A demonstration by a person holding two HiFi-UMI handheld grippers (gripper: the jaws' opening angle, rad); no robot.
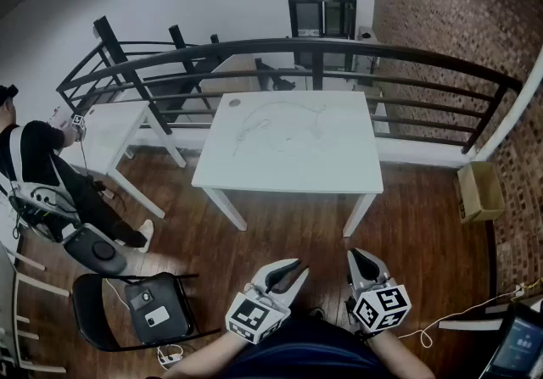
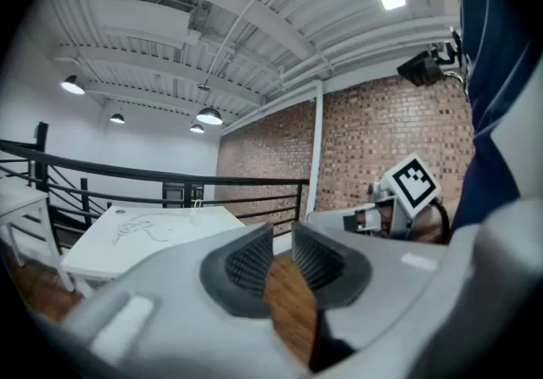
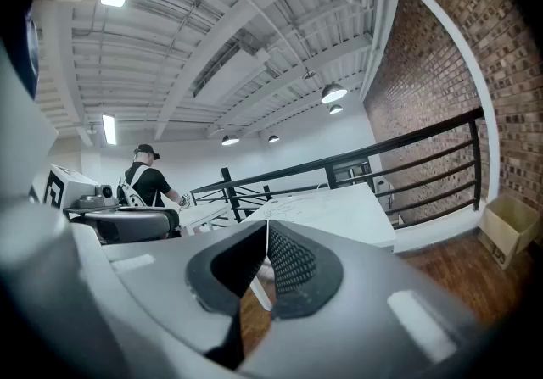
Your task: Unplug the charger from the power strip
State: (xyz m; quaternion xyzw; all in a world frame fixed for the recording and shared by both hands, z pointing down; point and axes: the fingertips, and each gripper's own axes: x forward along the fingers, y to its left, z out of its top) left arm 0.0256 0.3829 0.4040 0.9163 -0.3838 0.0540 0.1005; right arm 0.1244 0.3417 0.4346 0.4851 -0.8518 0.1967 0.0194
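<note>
A white table (image 1: 293,167) stands ahead of me by the railing, with thin white cables (image 1: 271,125) looped on its top. At this distance I cannot make out a charger or a power strip. Both grippers hang low and close to my body, well short of the table. My left gripper (image 1: 293,274) is open by a narrow gap with nothing between its pads (image 2: 282,242). My right gripper (image 1: 361,260) is shut and empty, its pads meeting at the tips (image 3: 267,237). The table (image 2: 161,229) also shows beyond the left jaws.
A black railing (image 1: 339,51) runs behind the table. At the left a person (image 1: 34,165) works at a second white table (image 1: 110,136). A black chair (image 1: 144,305) with devices stands at my front left. At the right are a cardboard box (image 1: 479,191) and a floor cable (image 1: 458,318).
</note>
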